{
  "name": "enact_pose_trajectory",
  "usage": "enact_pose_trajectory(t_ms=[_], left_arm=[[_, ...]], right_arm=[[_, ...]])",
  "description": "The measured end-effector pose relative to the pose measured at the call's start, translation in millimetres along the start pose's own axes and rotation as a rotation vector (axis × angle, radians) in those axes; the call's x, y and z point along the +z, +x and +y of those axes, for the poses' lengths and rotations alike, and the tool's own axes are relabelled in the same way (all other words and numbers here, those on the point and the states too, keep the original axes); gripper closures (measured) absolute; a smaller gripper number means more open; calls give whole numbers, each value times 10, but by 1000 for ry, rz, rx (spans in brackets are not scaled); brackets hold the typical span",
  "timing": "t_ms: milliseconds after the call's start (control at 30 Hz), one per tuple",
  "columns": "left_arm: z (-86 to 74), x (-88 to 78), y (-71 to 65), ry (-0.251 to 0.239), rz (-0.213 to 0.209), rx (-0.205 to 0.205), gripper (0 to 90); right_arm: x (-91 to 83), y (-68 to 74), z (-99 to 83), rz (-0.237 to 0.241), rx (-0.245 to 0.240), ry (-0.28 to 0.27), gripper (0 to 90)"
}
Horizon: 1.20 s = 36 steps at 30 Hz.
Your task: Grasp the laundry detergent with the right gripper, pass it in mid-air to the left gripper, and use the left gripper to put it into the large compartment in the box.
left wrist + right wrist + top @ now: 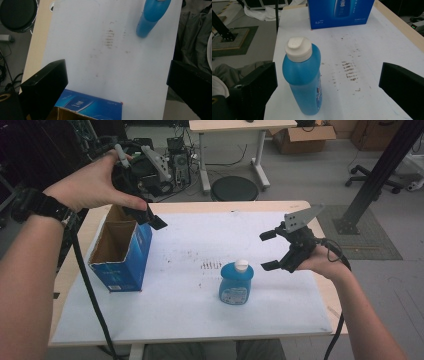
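Lining up on the blue bottle (pixel 236 283) standing near the tabletop's (pixel 200 320) front edge; right hand-held gripper (pixel 273 250) wide open, empty; best squeeze the body below the cap; left hand-held gripper (pixel 150 219) gapes empty above the box (pixel 121 252).

The left gripper (pixel 150 217) is black, with two flat, blocky jaws and pale grey curved parts on top near the hand. A thick black cable (pixel 90 285) trails down from it. The left hand (pixel 95 182) has bare fingers, and a black watch (pixel 37 205) with a broad strap sits on the wrist. The right gripper (pixel 272 250) is black too, with a grey three-cornered plate (pixel 300 219) on top, pierced by small holes. A black cable (pixel 340 257) loops from it past the right hand (pixel 320 262). Both forearms are bare, without sleeves. In the gripper views the jaws are matt black blocks; the right gripper's left jaw has a ribbed inner face.
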<state>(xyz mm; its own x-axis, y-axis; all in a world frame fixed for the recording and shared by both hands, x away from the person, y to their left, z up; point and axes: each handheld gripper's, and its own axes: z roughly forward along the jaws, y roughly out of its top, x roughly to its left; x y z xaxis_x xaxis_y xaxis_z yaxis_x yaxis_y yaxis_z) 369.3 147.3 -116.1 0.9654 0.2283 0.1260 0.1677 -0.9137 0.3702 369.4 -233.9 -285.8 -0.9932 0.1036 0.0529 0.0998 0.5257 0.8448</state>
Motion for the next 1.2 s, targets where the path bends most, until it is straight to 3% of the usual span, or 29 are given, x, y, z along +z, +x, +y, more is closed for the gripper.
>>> enact_pose_trajectory(t_ms=[433,800,1200], left_arm=[[-16,33,6,9,-4,-3,41],[-21,64,9,8,-15,-5,41],[-6,86,6,10,-21,-1,41]], right_arm=[[249,161,-242,42,4,-26,16],[412,231,-452,30,33,-56,23],[629,283,-532,23,39,-65,29]])
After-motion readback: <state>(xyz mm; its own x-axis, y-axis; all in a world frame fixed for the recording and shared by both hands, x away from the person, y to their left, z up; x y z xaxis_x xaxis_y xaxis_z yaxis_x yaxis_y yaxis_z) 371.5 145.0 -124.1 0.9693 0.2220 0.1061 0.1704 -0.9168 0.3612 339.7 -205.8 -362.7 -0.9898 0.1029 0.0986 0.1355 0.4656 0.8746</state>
